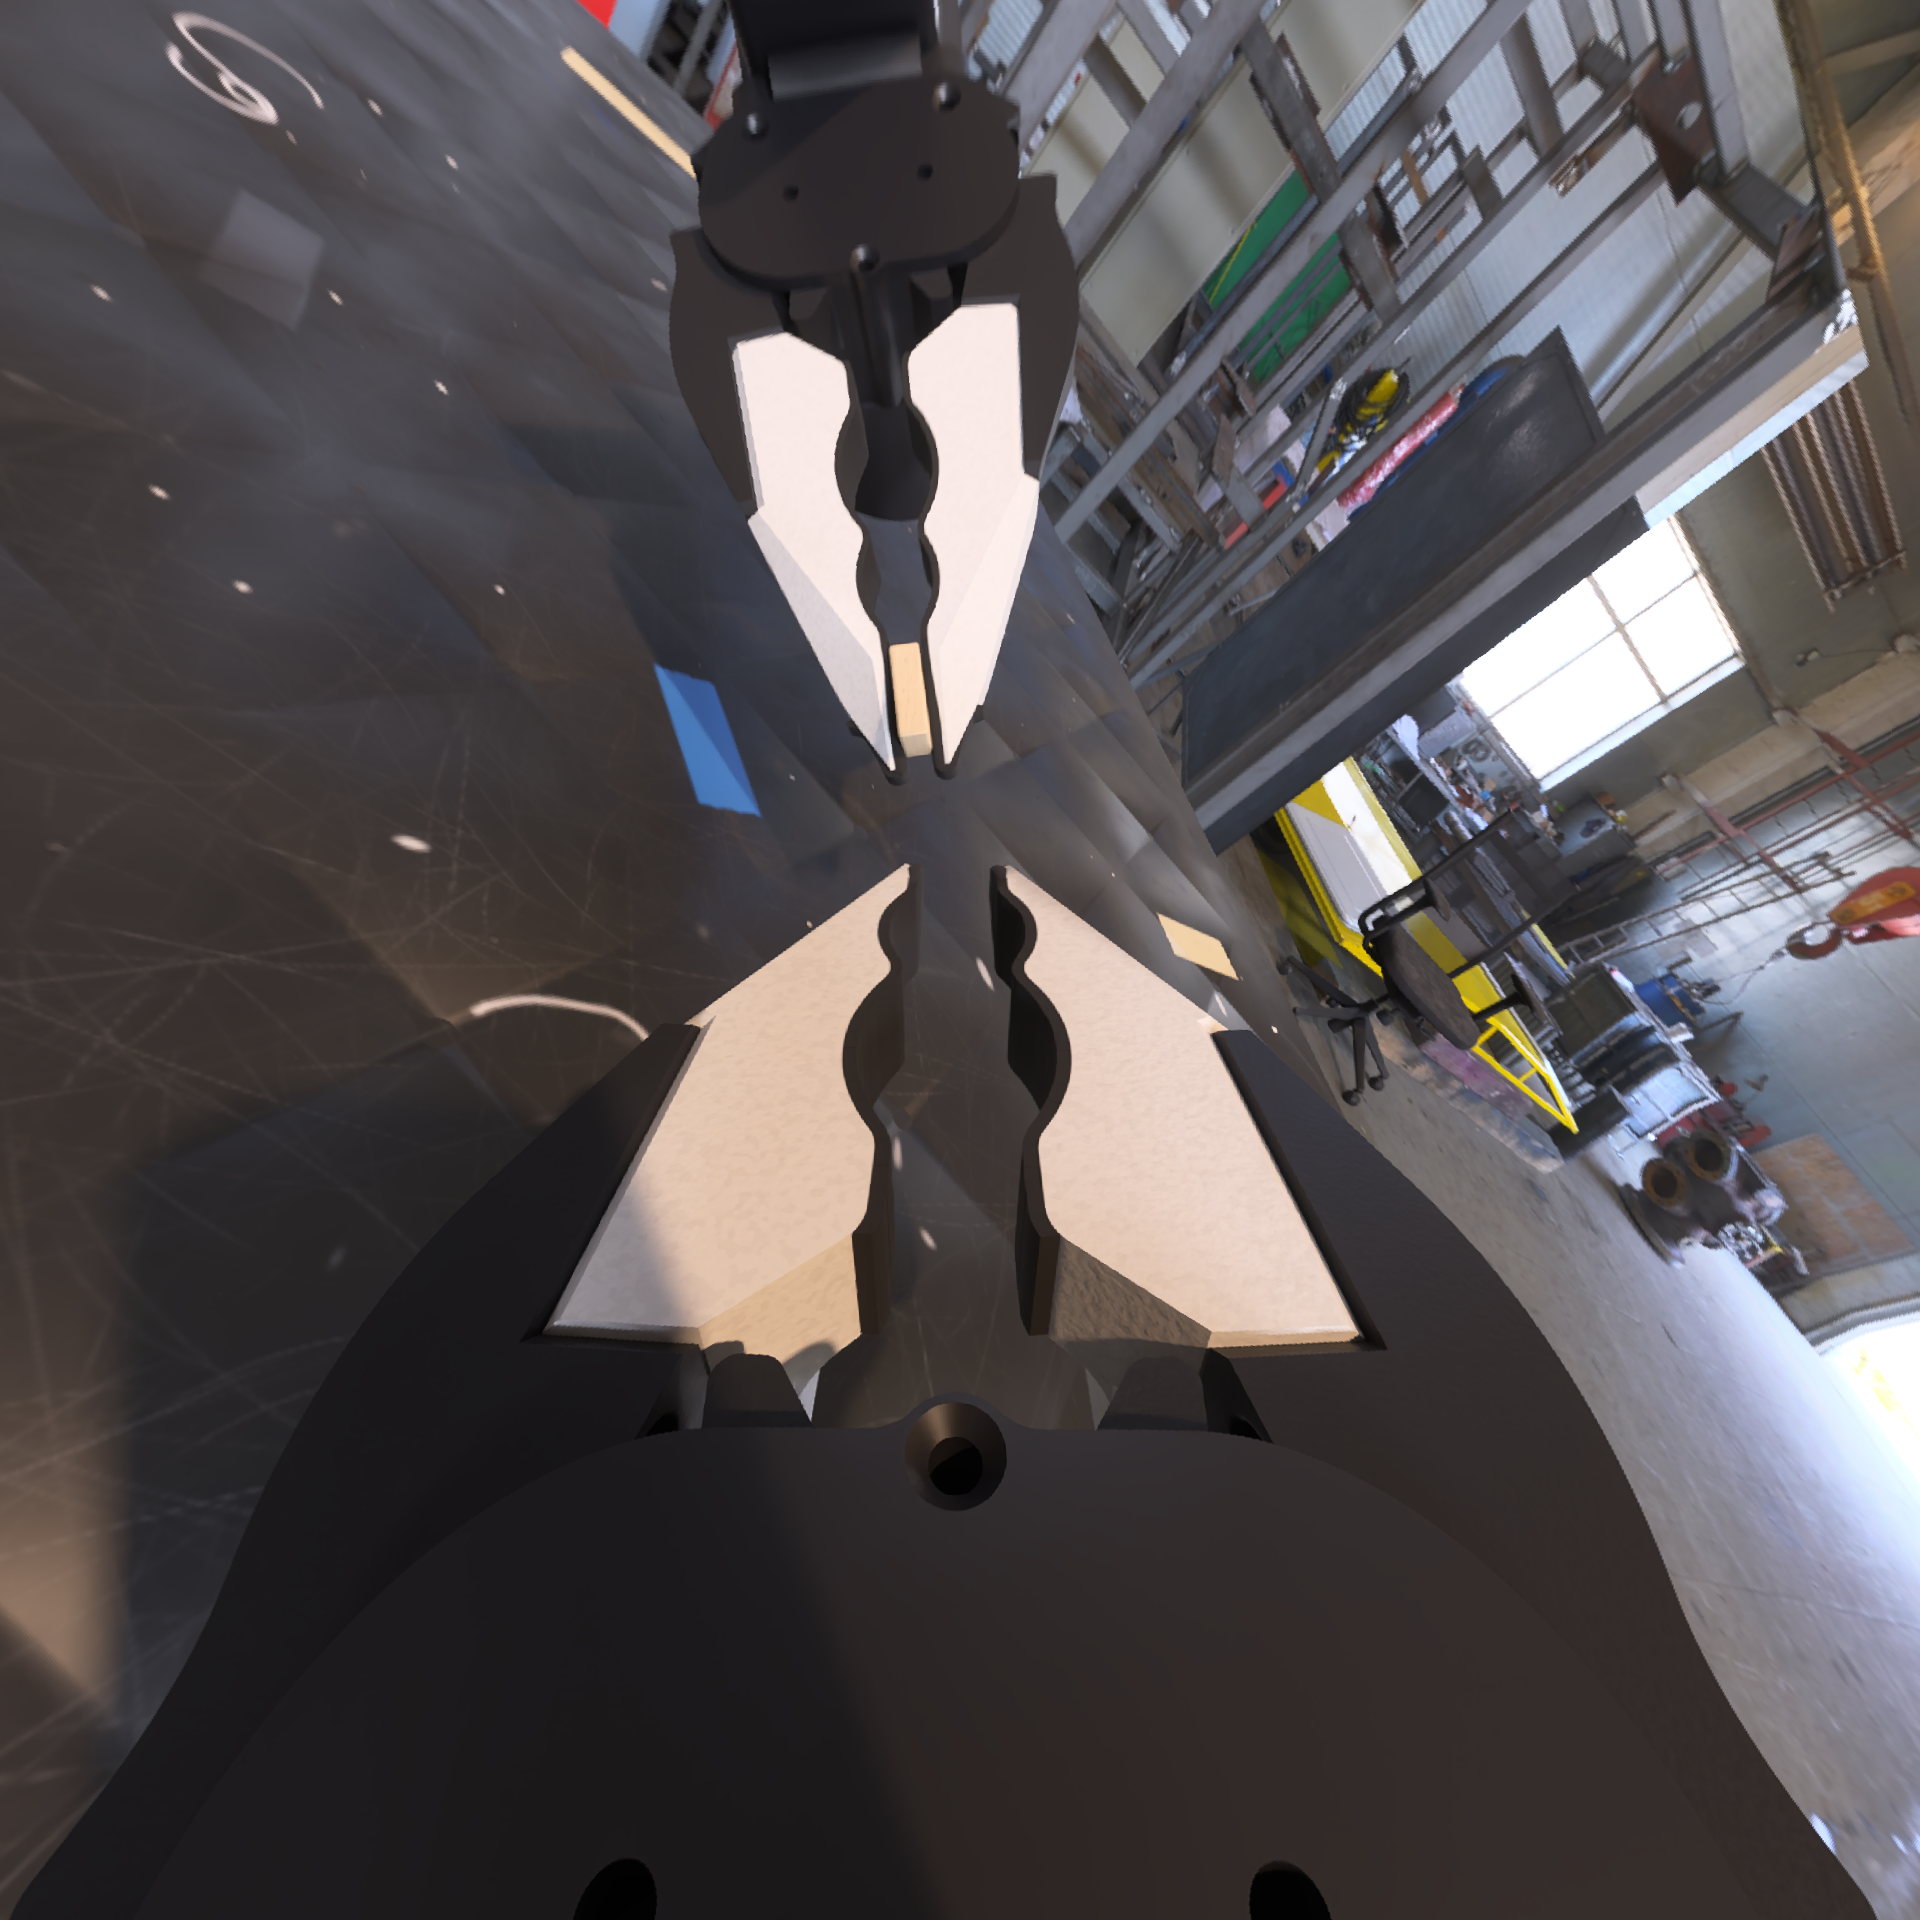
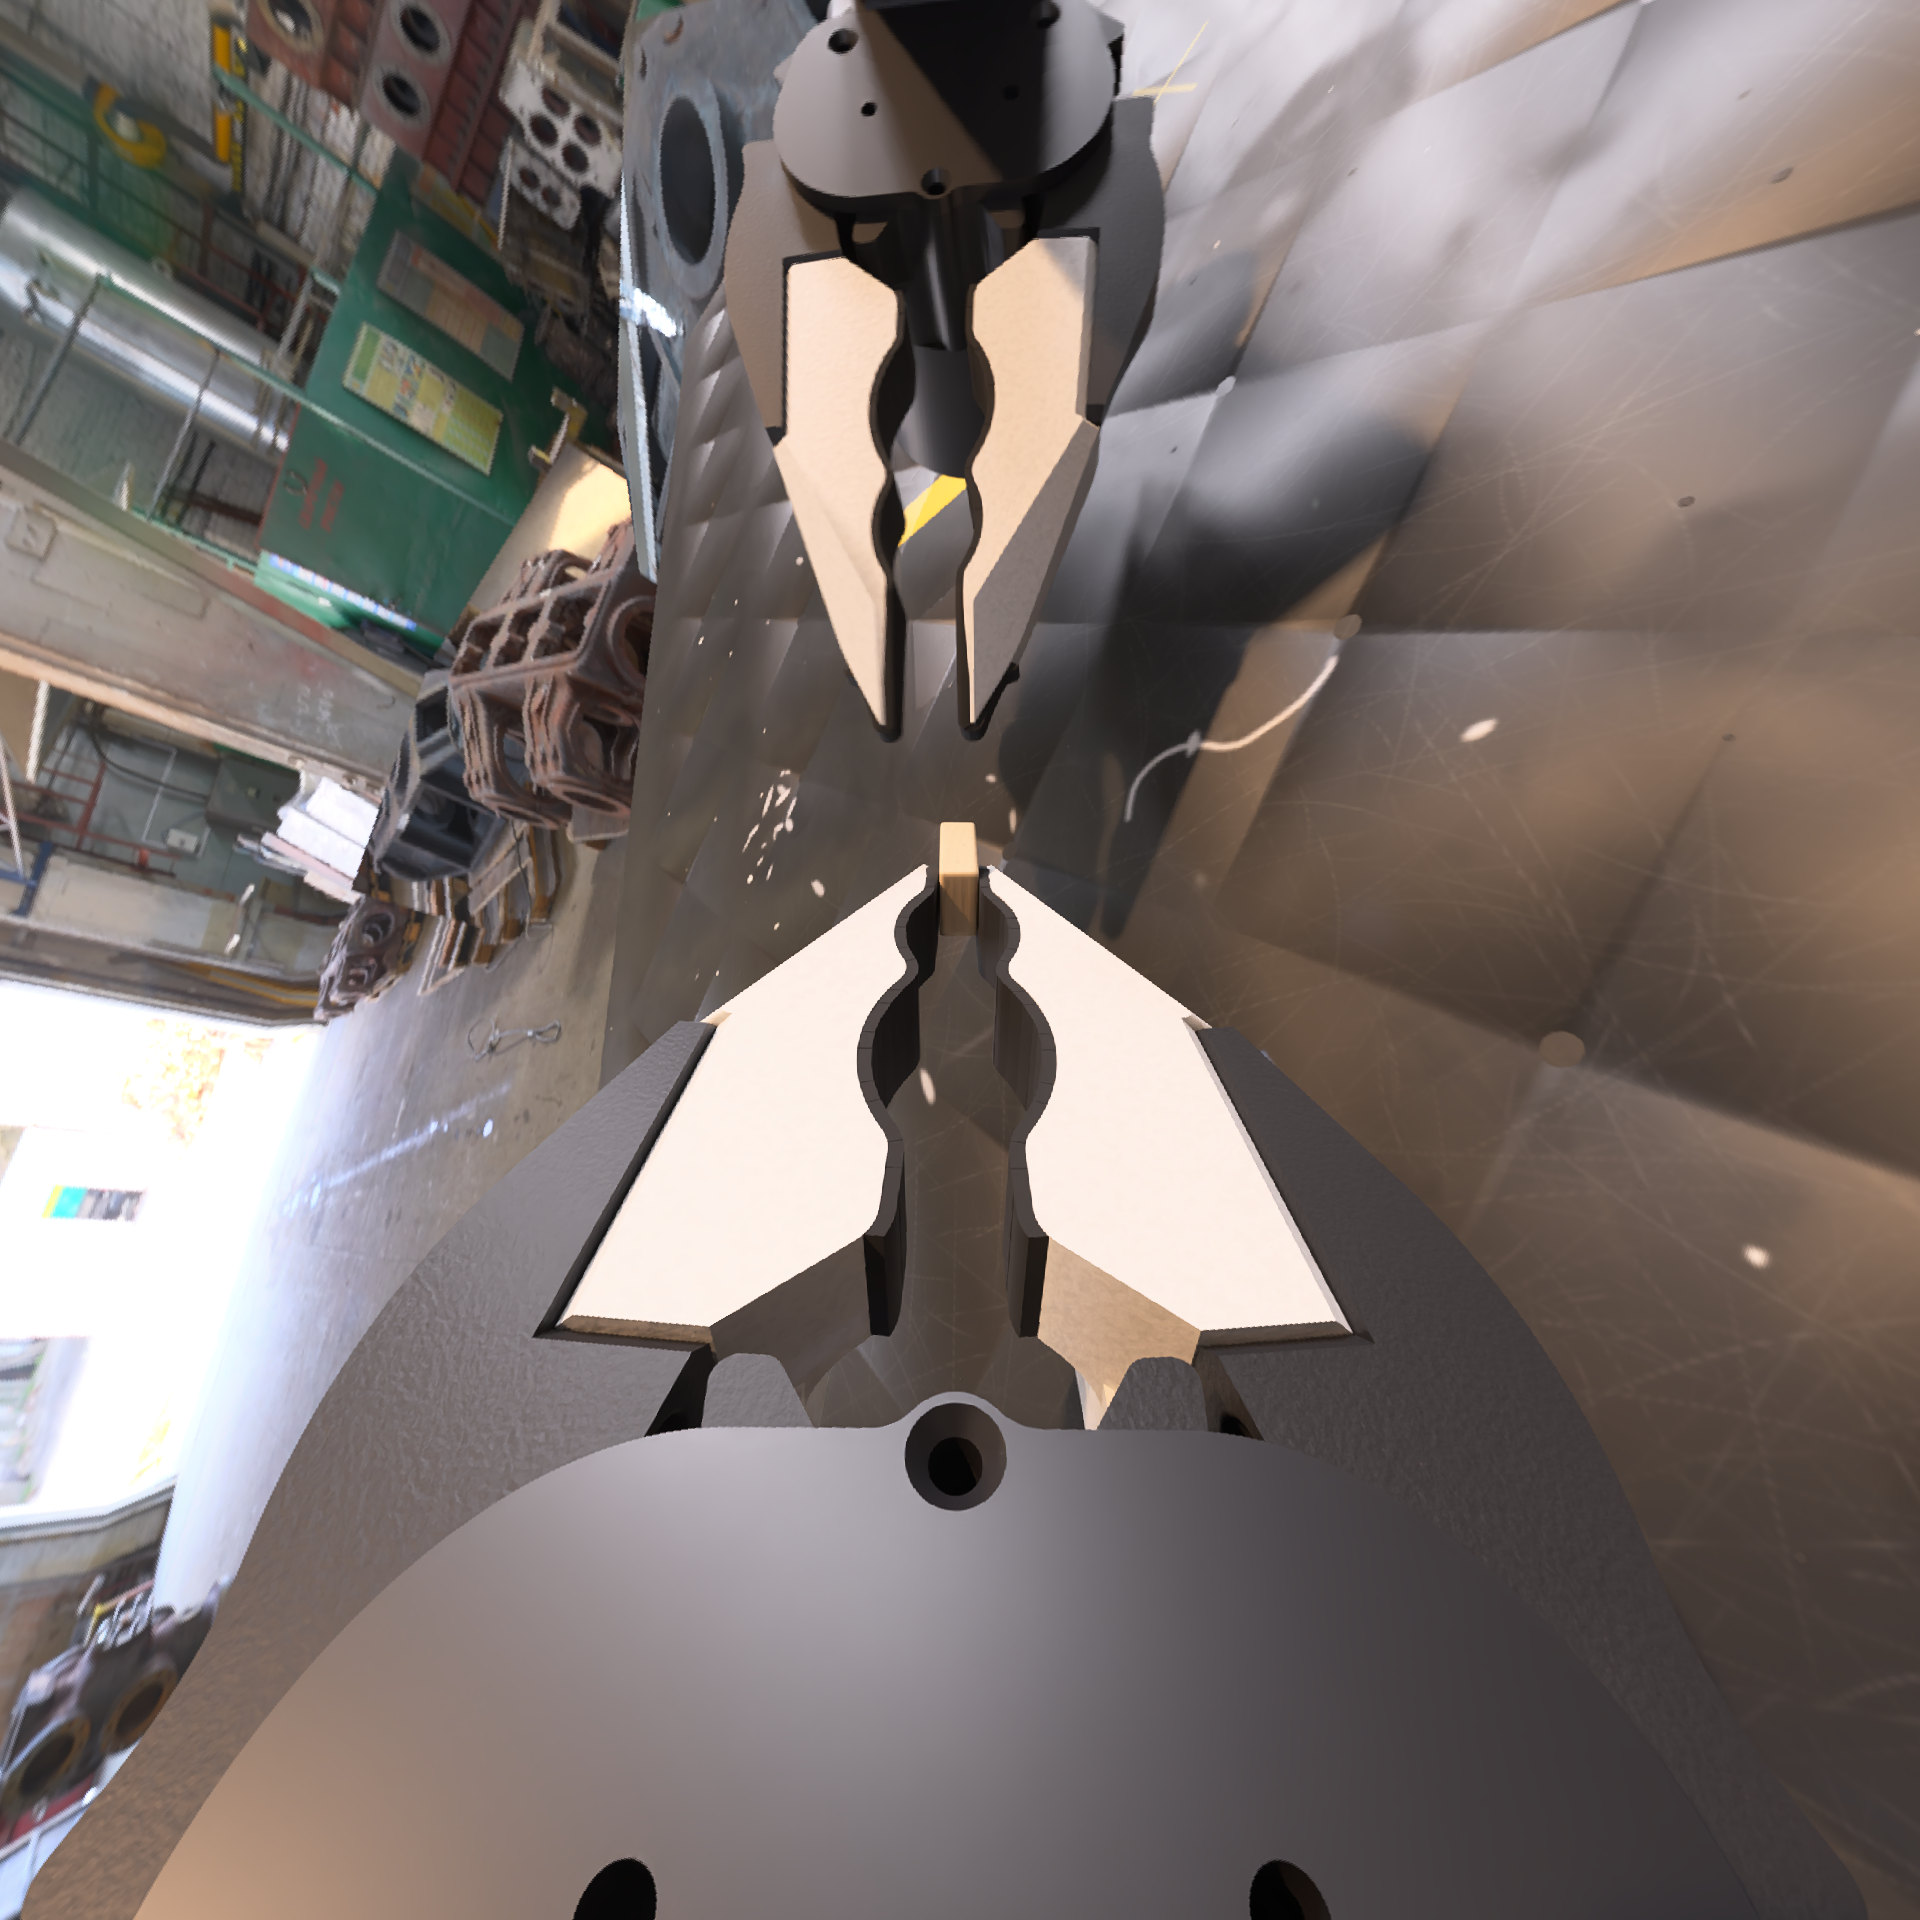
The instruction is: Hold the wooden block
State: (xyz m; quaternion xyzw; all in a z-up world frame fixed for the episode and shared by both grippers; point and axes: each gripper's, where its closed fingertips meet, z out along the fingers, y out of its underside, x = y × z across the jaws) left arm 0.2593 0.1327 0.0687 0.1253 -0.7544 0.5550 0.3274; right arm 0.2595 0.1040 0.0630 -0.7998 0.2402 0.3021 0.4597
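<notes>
- Over on the left of your left wrist view, the dark scratched counter (image 1: pixel 312 727) fills the frame, with a blue patch (image 1: pixel 709 743) lying flat on it, just left of the far jaws.
- Centre now: your left gripper (image 1: pixel 951 873) points straight ahead, jaws parted by a narrow gap with nothing between the 2 fingers.
- Facing it tip to tip is your right gripper (image 1: pixel 917 769), and there's the wooden block (image 1: pixel 910 698), pinched near the fingertips.
- To the right, a small pale piece (image 1: pixel 1197 943) lies on the counter's edge.
- Switch to your right wrist view: workshop clutter on the left, then your right gripper (image 2: pixel 958 871) in the middle, jaws clamped on the wooden block (image 2: pixel 957 879), its end poking past the tips.
- The left gripper (image 2: pixel 932 730) sits just beyond the block, apart from it, jaws empty.
</notes>
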